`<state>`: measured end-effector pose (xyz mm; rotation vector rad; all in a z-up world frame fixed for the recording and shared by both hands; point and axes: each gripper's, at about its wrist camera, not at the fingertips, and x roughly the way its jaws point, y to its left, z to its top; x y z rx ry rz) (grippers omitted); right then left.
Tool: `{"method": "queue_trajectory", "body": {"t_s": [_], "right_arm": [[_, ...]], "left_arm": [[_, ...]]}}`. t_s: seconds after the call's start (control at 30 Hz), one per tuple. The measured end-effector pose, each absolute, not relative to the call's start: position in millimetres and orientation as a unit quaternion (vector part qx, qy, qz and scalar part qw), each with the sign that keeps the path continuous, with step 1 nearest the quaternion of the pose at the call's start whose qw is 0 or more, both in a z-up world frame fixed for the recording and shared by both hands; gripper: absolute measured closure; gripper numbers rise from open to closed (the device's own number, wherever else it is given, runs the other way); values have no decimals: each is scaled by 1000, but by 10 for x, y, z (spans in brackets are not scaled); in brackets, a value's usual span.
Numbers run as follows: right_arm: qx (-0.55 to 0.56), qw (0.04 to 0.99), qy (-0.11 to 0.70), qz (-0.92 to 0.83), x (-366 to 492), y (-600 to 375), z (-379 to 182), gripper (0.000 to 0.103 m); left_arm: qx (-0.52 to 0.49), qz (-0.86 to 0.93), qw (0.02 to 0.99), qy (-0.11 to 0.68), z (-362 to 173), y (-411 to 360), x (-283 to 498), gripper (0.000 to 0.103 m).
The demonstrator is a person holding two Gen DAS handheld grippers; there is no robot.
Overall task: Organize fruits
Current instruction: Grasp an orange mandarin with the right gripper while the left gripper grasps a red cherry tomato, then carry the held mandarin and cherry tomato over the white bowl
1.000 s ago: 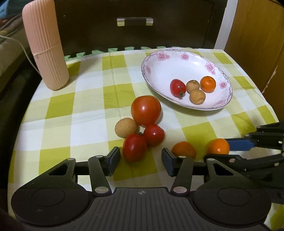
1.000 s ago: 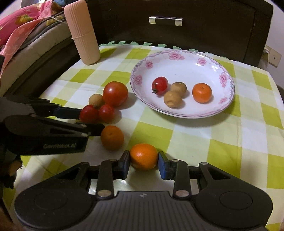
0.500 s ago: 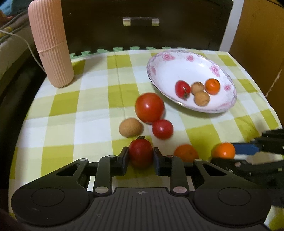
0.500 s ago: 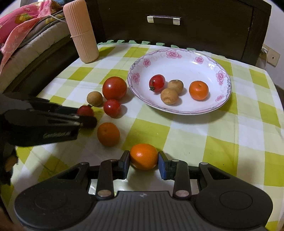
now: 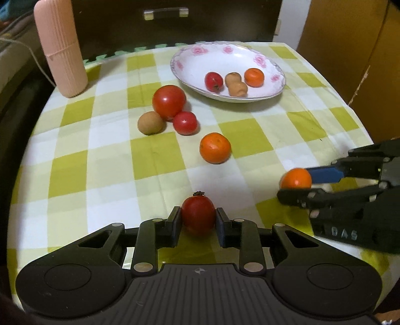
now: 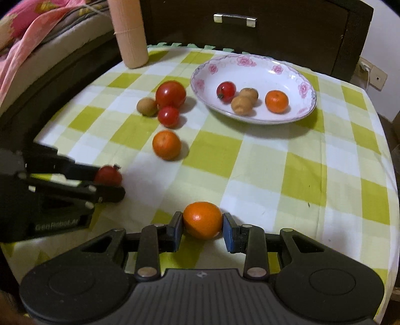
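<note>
My left gripper (image 5: 198,220) is shut on a small red tomato (image 5: 198,214), held above the checked tablecloth near its front edge. My right gripper (image 6: 202,226) is shut on an orange (image 6: 202,219), also lifted off the cloth. A white flowered plate (image 5: 190,65) at the back holds a small tomato (image 5: 214,81), two brown fruits (image 5: 236,84) and an orange (image 5: 254,77). On the cloth lie a big tomato (image 5: 169,101), a small tomato (image 5: 185,122), a brown fruit (image 5: 150,122) and another orange (image 5: 215,148).
A tall pink ribbed cylinder (image 5: 60,47) stands at the table's back left. A dark drawer front (image 6: 235,20) rises behind the table. A sofa with pink bedding (image 6: 32,42) lies left. Wooden panels (image 5: 350,50) stand to the right.
My left gripper went from open to shut on the small tomato, then drew back and up with it. My right gripper also pulled back with its orange. The other fruit stayed put.
</note>
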<state>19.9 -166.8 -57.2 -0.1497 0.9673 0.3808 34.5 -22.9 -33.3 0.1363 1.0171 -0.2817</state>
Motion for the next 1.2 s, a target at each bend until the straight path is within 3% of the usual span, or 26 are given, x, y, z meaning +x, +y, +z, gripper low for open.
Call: {"method": "queue_trajectory", "body": {"t_s": [0.17,0.37,0.57,1.2], "right_arm": [[-72,866,460,181,170,-1668,-570,71],[-68,867,459,181,195,-1683,-574,70],[-61,867,460,183,232,-1710,-569,69],[-61,865,463,182,254,-1702,-573,69]], "left_arm": [[71,-134,865,479,-353,-245,343,64],[80,-135,864,478,-366,-257,360,46],[71,-135,862,483,-359,-244,361,38],[74,-124,861,487,-373,-276,371,41]]}}
